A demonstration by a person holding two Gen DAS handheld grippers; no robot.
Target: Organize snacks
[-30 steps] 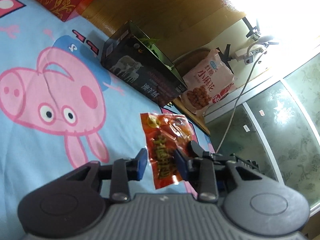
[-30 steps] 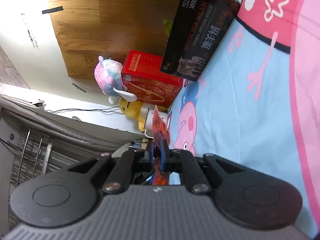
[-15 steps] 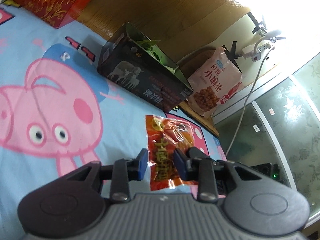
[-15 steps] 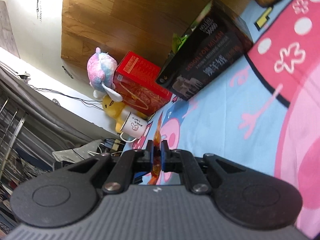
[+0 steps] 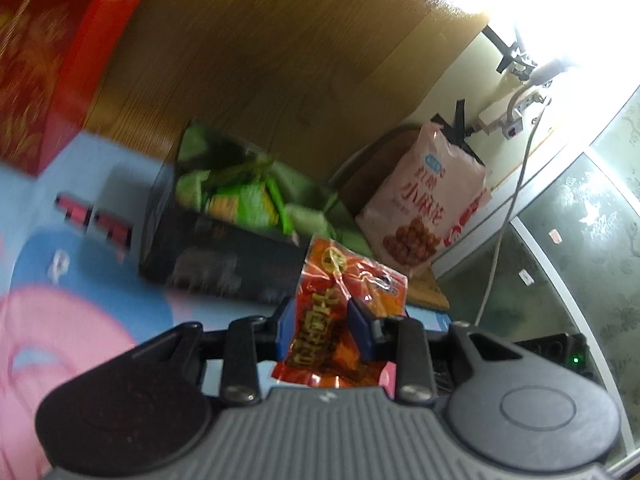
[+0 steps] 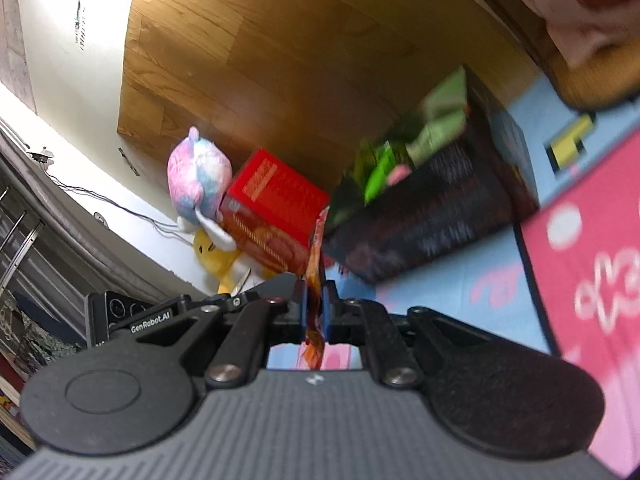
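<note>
My left gripper (image 5: pixel 326 326) is shut on an orange-red snack packet (image 5: pixel 340 304), held face-on and lifted off the cartoon blanket (image 5: pixel 80 280). Just beyond it stands an open black box (image 5: pixel 224 252) with several green snack packets (image 5: pixel 244 196) inside. In the right wrist view my right gripper (image 6: pixel 316 312) is shut on another orange packet (image 6: pixel 316 256), seen edge-on between the blue pads. The same black box (image 6: pixel 432 216) with green packets (image 6: pixel 400 152) sits ahead and to the right of it.
A red gift box (image 5: pixel 44 56) stands at the far left; it is also in the right wrist view (image 6: pixel 276 208) beside plush toys (image 6: pixel 200 176). A large pink snack bag (image 5: pixel 428 204) leans behind the black box. A wooden headboard (image 5: pixel 260 52) backs the bed; a cable (image 5: pixel 508 208) hangs right.
Both grippers have risen and moved toward the black box with their packets; the box's open top with green packets now shows. The right gripper has rolled, so the scene sits more level.
</note>
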